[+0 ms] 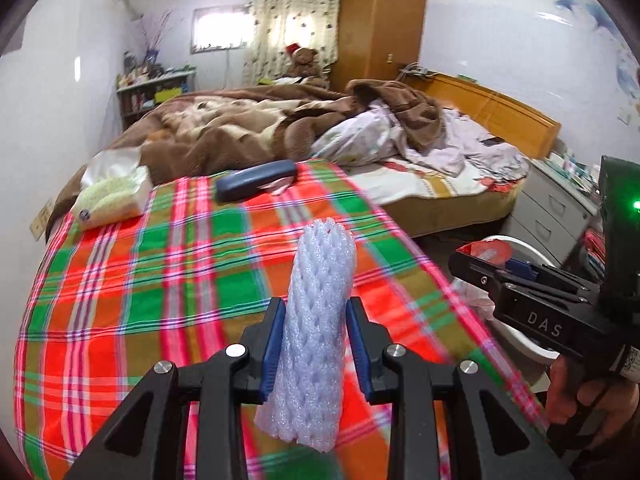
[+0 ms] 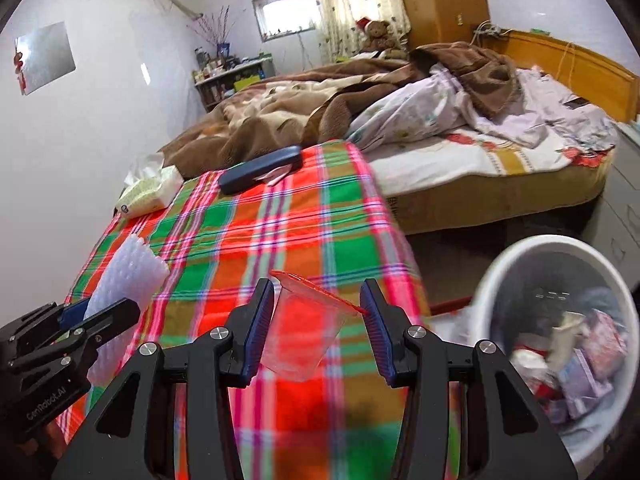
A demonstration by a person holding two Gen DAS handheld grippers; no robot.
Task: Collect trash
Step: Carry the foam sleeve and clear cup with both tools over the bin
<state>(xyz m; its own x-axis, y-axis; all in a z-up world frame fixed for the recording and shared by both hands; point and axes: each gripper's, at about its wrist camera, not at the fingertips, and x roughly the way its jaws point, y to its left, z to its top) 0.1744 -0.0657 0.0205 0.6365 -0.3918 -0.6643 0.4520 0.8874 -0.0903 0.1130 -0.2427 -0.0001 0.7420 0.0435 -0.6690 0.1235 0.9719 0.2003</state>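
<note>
My left gripper (image 1: 315, 344) is shut on a white foam fruit net (image 1: 316, 320), held upright above the plaid cloth (image 1: 160, 280). The net also shows at the left of the right wrist view (image 2: 124, 284). My right gripper (image 2: 318, 328) is shut on a clear plastic cup with a red rim (image 2: 300, 332), held tilted above the cloth's right edge. In the left wrist view the right gripper (image 1: 480, 264) sits at the right with the cup's red rim (image 1: 490, 250) showing. A white trash bin (image 2: 500, 264) with wrappers inside stands on the floor at the right.
A tissue pack (image 1: 112, 196) and a dark blue case (image 1: 256, 184) lie at the cloth's far end. Beyond is a bed with a brown blanket (image 1: 240, 120). A grey drawer unit (image 1: 552, 208) stands right of the bin.
</note>
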